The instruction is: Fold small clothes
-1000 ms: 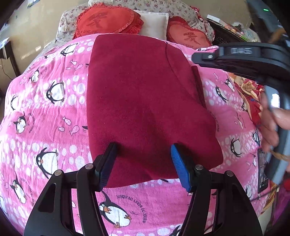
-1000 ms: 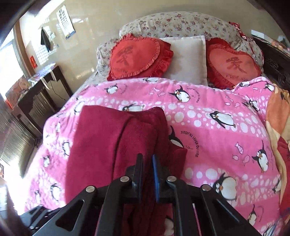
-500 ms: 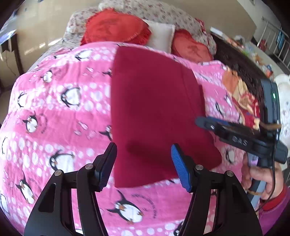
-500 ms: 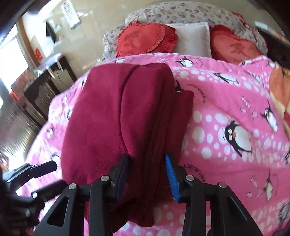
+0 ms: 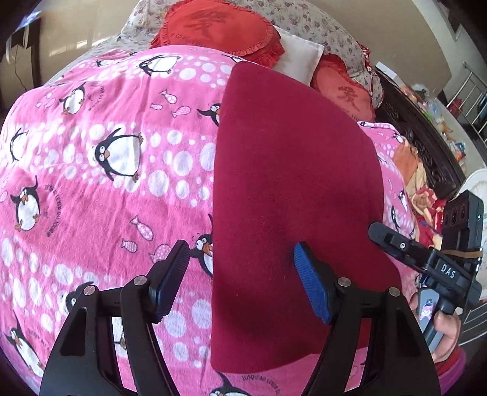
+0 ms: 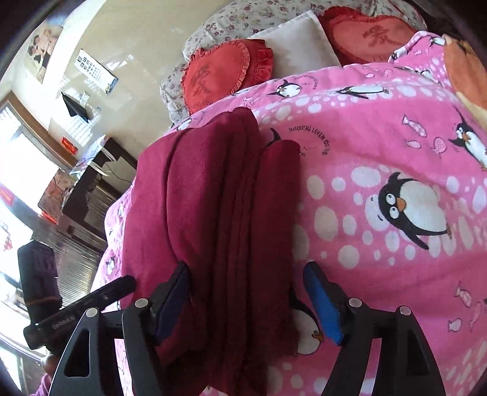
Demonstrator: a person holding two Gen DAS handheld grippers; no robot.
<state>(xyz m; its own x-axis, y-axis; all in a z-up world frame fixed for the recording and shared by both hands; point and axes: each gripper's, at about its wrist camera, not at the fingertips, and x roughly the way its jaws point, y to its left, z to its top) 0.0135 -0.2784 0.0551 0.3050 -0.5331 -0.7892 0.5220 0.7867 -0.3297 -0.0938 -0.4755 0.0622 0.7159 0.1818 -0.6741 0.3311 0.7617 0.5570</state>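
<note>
In the left wrist view, the left gripper (image 5: 240, 277) hangs with its two black fingers spread wide and nothing between them, its blue-padded right finger (image 5: 310, 286) over the dark red fleece garment (image 5: 292, 189) and its other finger over the pink penguin-print fleece blanket (image 5: 106, 170). The garment lies folded into a long, smooth panel on that blanket, running from the near edge of the bed up toward the pillows. At the head of the bed sit a round red frilled cushion (image 5: 213, 30), a plain cream pillow (image 5: 296, 59) beside it, and a second red cushion (image 5: 347, 94) further right, all against a floral-print bolster (image 5: 322, 27). The right gripper (image 5: 395, 243) shows at the right edge, its black fingertip close to the garment's right border; whether it touches cannot be told here. In the right wrist view, the right gripper (image 6: 246, 298) also stands wide, its fingers straddling the near end of the garment (image 6: 213, 207) without pinching it. From this side the garment shows several stacked lengthwise folds, with a narrower rolled strip along its right border. The blanket (image 6: 380, 170) spreads to the right, and the left gripper (image 6: 100, 295) pokes in at the lower left beside the garment's left border.
</note>
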